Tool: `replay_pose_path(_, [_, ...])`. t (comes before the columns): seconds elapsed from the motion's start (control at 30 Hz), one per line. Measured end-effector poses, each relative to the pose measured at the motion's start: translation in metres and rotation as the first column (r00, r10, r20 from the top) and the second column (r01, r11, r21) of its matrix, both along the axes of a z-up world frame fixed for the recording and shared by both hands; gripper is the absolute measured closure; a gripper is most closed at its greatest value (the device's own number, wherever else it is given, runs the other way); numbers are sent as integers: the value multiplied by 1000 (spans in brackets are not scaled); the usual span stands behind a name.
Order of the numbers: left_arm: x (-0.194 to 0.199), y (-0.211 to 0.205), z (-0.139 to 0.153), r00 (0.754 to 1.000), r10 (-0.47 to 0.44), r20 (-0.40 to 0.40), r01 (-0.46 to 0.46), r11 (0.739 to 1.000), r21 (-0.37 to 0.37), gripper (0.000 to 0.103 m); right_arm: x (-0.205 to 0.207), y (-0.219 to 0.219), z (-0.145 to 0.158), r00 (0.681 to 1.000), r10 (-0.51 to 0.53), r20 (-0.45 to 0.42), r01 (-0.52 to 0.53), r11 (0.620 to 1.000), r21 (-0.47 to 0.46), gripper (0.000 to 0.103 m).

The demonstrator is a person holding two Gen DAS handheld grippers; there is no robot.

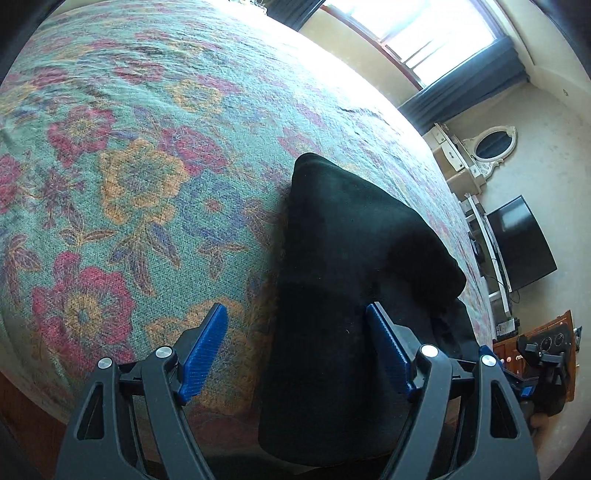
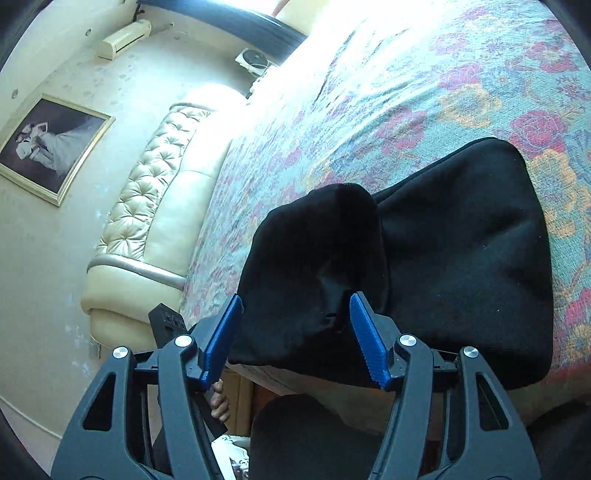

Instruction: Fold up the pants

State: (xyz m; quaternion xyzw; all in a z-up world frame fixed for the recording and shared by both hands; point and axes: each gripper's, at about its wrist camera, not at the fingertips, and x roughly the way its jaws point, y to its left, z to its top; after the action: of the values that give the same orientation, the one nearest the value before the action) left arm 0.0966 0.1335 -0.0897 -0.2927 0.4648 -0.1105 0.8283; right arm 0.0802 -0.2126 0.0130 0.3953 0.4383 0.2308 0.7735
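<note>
Black pants (image 1: 343, 280) lie folded in a thick bundle on the floral bedspread (image 1: 140, 177) near the bed's near edge. My left gripper (image 1: 297, 350) is open above the bundle's left part, blue pads apart, holding nothing. In the right wrist view the pants (image 2: 443, 258) show a raised folded flap on the left side. My right gripper (image 2: 295, 338) is open over that flap, holding nothing. The other gripper (image 1: 543, 369) shows at the left view's lower right.
A padded cream headboard (image 2: 155, 192) stands at the bed's end, with a framed picture (image 2: 48, 147) on the wall. A black TV (image 1: 521, 243), a white mirror (image 1: 491, 147) and a window (image 1: 436, 33) lie beyond the bed. The bed's near edge (image 2: 280, 376) is right below the grippers.
</note>
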Motion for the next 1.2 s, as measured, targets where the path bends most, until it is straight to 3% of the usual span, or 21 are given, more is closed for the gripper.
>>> replay_pose_path(0.13, [2,-2,-2,1000,-3,2,3,1000,6,26,-5,-2,1,999,24,-29,-22,998,66,42])
replay_pose_path(0.23, [2,-3,-4,1000,4,-3,-4,1000,-12,26,6,15,7,996,88,-14,-88,996,-28,42])
replay_pose_path(0.37, [0,-5,-1,1000,1,9,-1,1000,-4,26,31,18,-29,985,83,-150,-89,996,-31,43])
replay_pose_path(0.47, [0,-6,3,1000,-7,24,7,1000,13,26,39,26,-48,977,109,-181,-107,994,20,56])
replay_pose_path(0.53, [-1,-3,4,999,-2,34,2,1000,18,26,44,31,-51,978,119,-174,-122,993,-4,64])
replay_pose_path(0.57, [-1,-1,4,999,4,38,-4,1000,14,26,46,33,-51,978,127,-166,-131,991,-14,89])
replay_pose_path(0.6, [-1,1,5,999,9,40,-10,1000,7,26,46,32,-49,980,123,-156,-129,991,-29,99])
replay_pose_path(0.73, [-2,9,2,999,25,40,-24,999,-25,25,31,18,-36,994,67,-83,-78,988,-130,99])
replay_pose_path(0.83, [-1,7,-2,999,12,34,-11,999,-47,20,18,2,-53,992,34,-118,-57,980,-193,98])
replay_pose_path(0.93, [0,4,-5,999,14,34,-13,1000,-28,20,13,-14,-61,988,17,-153,-32,995,-92,86])
replay_pose_path(1.0, [0,7,-6,999,20,32,-19,999,-37,20,13,-26,-53,991,-7,-132,0,998,-56,66])
replay_pose_path(1.07, [0,10,-7,999,27,28,-26,998,-50,20,21,-27,-49,991,11,-133,-17,999,-46,56])
replay_pose_path(1.2, [-1,12,-10,999,41,19,-40,996,-80,19,33,-21,-45,991,-11,-132,-3,995,-101,53])
